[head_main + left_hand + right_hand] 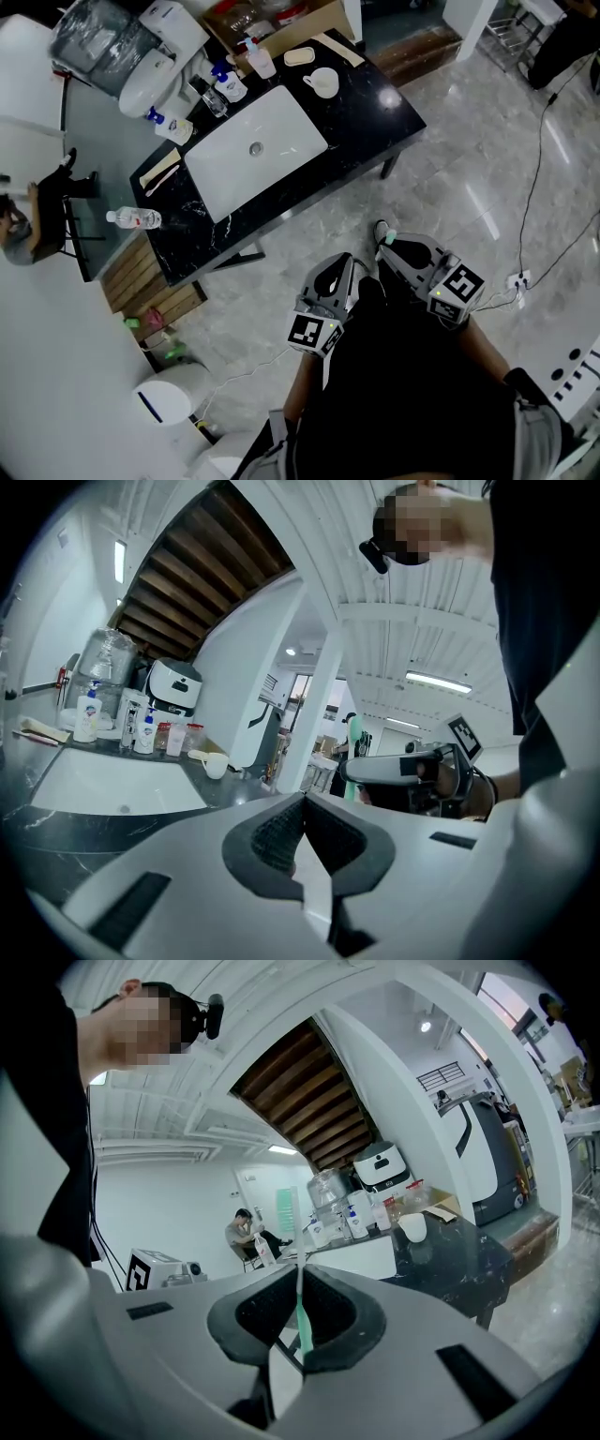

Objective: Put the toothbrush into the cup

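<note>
Head view: you stand well back from the counter (375, 105). The cup (324, 82) sits at its far right, just beyond the sink (255, 148). Open floor lies between, so mind the counter's near edge on approach

Left gripper view: the left gripper (302, 808) is closed on nothing

Right gripper view: the right gripper (298, 1283) clamps the toothbrush (302, 1324), head pointing forward. Centre it over the cup's rim, lower it well inside, then release

Mint-green toothbrush (302, 1324) with a white neck. White cup (324, 82) and white sink (255, 150) on a black, white-veined tabletop (398, 112). Left tool (302, 801) and right tool (298, 1281) are pale grey with black pads. The floor (450, 169) seems grey, faintly veined.
</note>
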A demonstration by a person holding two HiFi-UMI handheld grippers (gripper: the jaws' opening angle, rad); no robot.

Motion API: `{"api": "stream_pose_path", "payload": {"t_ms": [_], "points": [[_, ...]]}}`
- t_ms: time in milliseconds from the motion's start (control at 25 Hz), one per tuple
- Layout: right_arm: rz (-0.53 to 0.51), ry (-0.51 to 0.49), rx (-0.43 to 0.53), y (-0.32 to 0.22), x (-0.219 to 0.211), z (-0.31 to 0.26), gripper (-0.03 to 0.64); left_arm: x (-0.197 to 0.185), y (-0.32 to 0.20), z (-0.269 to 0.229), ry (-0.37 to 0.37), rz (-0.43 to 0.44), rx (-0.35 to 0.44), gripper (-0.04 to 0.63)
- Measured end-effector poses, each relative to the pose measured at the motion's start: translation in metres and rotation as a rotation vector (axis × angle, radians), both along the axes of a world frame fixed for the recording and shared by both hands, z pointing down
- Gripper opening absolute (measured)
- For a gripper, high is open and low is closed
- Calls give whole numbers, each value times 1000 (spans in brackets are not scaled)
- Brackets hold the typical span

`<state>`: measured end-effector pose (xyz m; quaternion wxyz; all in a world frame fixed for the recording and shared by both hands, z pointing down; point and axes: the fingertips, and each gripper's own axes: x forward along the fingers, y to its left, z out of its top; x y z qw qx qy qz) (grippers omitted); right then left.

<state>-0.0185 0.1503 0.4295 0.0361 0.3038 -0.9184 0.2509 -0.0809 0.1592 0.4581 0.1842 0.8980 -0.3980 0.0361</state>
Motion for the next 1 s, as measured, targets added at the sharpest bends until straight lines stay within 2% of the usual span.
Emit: {"api": "stream_pose_path", "payload": {"t_ms": [200,320,400,600,760,1000], "points": [[-25,1,11,-30,9,-2,31,7,-23,-9,2,-22,2,8],[-38,-6,29,-51,13,-5,31,21,-37,-11,102,26,-53,8],[-49,-12,41,-64,16,-9,31,27,-48,-16,133,30,-60,8],[-80,-24,59,-91,32,-12,31,49,-77,-26,101,14,-26,8],[-106,-77,53,-110,40,-12,31,56,-97,-23,67,-43,-38,8],[-147,-81,42,-138,57,-8,31,72,-121,-16,51,-90,-55,8]]}}
